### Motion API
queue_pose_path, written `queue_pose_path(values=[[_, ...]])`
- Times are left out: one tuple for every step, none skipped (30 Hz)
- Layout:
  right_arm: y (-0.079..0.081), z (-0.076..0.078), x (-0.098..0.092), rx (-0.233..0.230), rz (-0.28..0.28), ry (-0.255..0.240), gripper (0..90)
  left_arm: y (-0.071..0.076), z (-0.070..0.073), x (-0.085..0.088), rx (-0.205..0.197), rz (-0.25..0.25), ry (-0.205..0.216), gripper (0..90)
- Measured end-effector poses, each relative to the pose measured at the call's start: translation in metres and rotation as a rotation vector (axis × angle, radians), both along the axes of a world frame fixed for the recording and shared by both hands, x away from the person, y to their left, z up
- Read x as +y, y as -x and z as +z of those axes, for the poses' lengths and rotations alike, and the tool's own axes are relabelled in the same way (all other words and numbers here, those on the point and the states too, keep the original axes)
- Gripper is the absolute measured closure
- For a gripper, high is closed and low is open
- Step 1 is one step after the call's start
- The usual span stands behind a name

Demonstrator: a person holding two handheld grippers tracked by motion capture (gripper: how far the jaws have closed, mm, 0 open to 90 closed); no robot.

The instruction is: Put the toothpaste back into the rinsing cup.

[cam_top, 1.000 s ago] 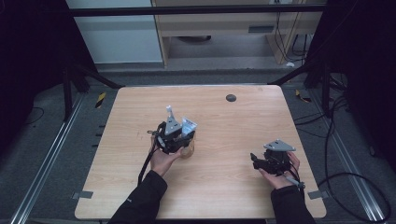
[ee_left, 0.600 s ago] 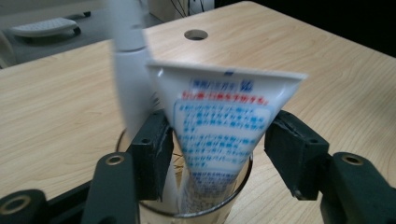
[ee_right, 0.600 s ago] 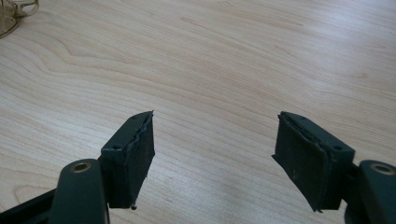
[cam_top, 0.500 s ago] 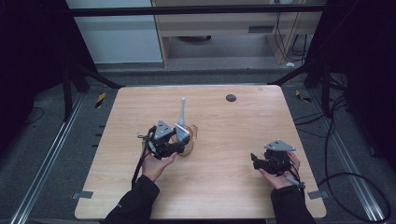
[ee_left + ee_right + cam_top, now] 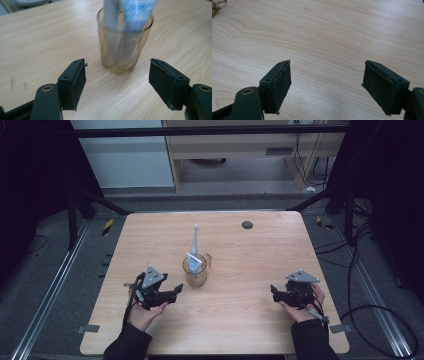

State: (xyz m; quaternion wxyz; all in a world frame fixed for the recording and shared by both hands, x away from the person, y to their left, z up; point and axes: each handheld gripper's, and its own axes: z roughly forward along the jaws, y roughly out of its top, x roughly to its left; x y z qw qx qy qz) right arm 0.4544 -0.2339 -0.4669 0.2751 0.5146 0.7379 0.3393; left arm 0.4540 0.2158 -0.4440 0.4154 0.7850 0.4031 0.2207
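Two black two-jaw grippers rest low over a pale wooden table with a fine, wavy grain. Near the table's middle stands a clear, amber-tinted glass cup, round, thick-based and upright; it holds a slim grey-white toothbrush that rises well above the rim and a flat white-and-blue toothpaste tube leaning inside. The left gripper, topped by a grey three-cornered plate, lies just beside the cup on its near-left side, apart from it. Its jaws have just been opening and stand wide with nothing between them; in the left gripper view the rectangular, rubbery matte pads frame the cup without touching it. The right gripper sits well apart near the table's right edge, its jaws likewise spread over bare wood, their pads rough-edged and empty. A small dark round disc marks the far side.
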Motion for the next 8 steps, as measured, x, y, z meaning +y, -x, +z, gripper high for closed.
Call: queue_pose_path(values=[[0.001, 0.000, -0.001, -0.005, -0.001, -0.001, 22.5, 0.002, -0.003, 0.006, 0.008, 0.013, -0.005, 28.1], [0.001, 0.000, -0.002, -0.004, 0.000, 0.002, 22.3, 0.004, -0.006, 0.011, 0.014, 0.027, -0.012, 28.1], [0.002, 0.000, -0.002, 0.000, -0.002, -0.005, 22.1, 0.005, -0.009, 0.017, 0.020, 0.043, -0.024, 28.1], [0.002, 0.000, -0.003, 0.003, -0.003, -0.007, 21.9, 0.007, -0.012, 0.023, 0.028, 0.059, -0.036, 28.1], [0.001, -0.001, -0.003, 0.008, -0.003, -0.006, 21.5, 0.008, -0.014, 0.029, 0.031, 0.076, -0.045, 28.1], [0.001, -0.001, -0.004, 0.012, -0.005, -0.004, 21.5, 0.010, -0.016, 0.035, 0.026, 0.090, -0.060, 28.1], [0.001, -0.001, -0.004, 0.011, -0.005, -0.001, 21.3, 0.011, -0.018, 0.041, 0.023, 0.100, -0.069, 28.1], [0.001, -0.002, -0.005, 0.010, -0.008, 0.004, 20.9, 0.011, -0.019, 0.047, 0.029, 0.111, -0.070, 28.1]])
